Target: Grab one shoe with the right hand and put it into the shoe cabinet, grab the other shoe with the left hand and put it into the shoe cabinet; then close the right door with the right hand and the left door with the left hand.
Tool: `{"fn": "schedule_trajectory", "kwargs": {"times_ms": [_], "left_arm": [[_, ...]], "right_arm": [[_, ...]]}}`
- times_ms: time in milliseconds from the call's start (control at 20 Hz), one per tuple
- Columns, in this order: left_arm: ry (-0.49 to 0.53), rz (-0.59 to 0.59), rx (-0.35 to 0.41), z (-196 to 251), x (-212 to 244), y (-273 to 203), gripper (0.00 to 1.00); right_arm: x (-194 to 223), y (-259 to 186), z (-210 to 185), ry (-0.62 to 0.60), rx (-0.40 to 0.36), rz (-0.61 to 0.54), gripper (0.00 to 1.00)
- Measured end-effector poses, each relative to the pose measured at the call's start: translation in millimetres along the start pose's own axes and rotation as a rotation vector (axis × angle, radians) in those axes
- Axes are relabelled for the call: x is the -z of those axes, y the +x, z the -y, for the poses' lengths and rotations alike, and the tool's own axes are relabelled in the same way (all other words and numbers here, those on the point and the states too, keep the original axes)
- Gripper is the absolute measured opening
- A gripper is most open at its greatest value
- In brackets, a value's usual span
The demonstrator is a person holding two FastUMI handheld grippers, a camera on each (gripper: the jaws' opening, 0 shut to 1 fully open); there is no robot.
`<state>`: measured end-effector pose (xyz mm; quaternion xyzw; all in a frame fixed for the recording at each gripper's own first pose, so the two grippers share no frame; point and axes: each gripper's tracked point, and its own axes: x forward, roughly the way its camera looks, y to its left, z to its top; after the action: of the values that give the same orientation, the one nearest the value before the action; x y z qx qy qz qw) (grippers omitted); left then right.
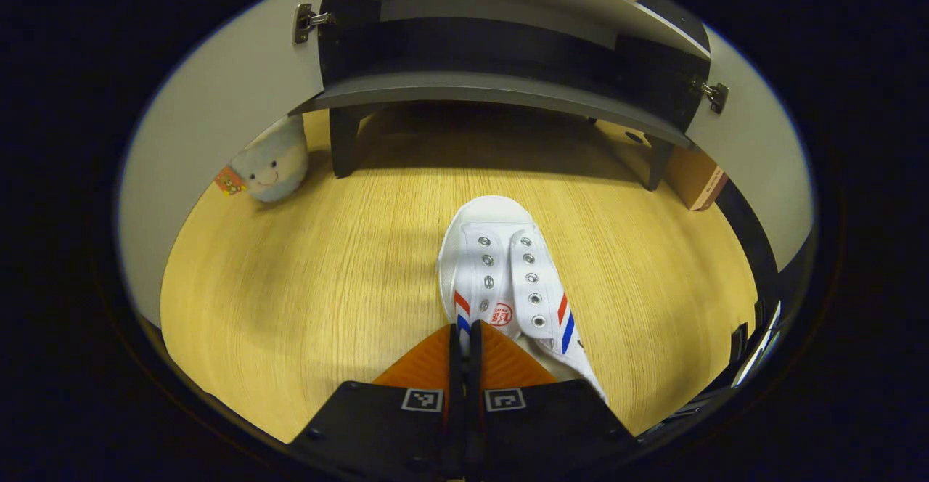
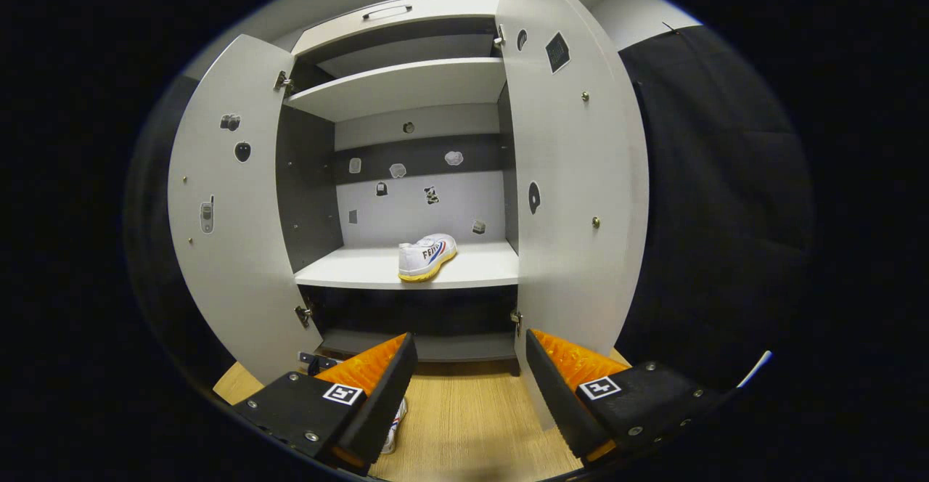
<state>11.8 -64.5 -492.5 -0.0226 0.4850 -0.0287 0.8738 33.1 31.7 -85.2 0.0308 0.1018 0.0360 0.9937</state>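
One shoe (image 2: 427, 255) sits in the cabinet (image 2: 406, 268). Our left gripper (image 1: 464, 337) pinches the second shoe (image 1: 508, 279); the right gripper (image 2: 468, 373) gapes; both doors remain open.

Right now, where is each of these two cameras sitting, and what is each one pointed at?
Left gripper view: rides on the left gripper, low over the wooden floor, facing the cabinet's base; its fingers are closed on the edge of a white shoe.
Right gripper view: rides on the right gripper, held higher, facing the open shoe cabinet, where another shoe sits on a shelf; its fingers are spread.
Shared: cabinet and floor.
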Motion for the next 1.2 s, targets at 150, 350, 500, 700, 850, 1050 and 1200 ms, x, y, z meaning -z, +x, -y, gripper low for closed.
{"fn": "schedule_trajectory", "kwargs": {"times_ms": [150, 350, 500, 700, 850, 1050, 1200], "left_arm": [[-0.048, -0.015, 0.035, -1.9, -10.9, -13.5, 0.07], [-0.048, 0.028, 0.051, -13.1, -49.1, -43.7, 0.07], [-0.038, 0.065, 0.059, -19.0, -78.0, -78.2, 0.07], [-0.035, 0.153, 0.068, -21.4, -129.2, -135.7, 0.07], [-0.051, 0.207, 0.108, -18.4, -167.6, -175.7, 0.07], [-0.033, 0.281, 0.122, -14.7, -225.6, -205.3, 0.06], [-0.011, 0.332, 0.117, -13.3, -267.4, -218.1, 0.07]], "right_arm": [[-3.3, -0.3, -1.6, 0.004, -0.003, 0.012, 0.93], [-1.1, 0.3, -8.2, -0.006, -0.022, 0.013, 0.93], [-2.8, 0.0, -15.3, -0.004, -0.041, 0.022, 0.93], [-6.9, -0.4, -25.6, 0.000, -0.075, 0.034, 0.93], [-11.1, 0.4, -30.1, 0.005, -0.093, 0.047, 0.93], [-11.5, -2.6, -32.4, 0.009, -0.106, 0.050, 0.92], [-12.7, -3.7, -30.3, 0.008, -0.103, 0.055, 0.93]]}}
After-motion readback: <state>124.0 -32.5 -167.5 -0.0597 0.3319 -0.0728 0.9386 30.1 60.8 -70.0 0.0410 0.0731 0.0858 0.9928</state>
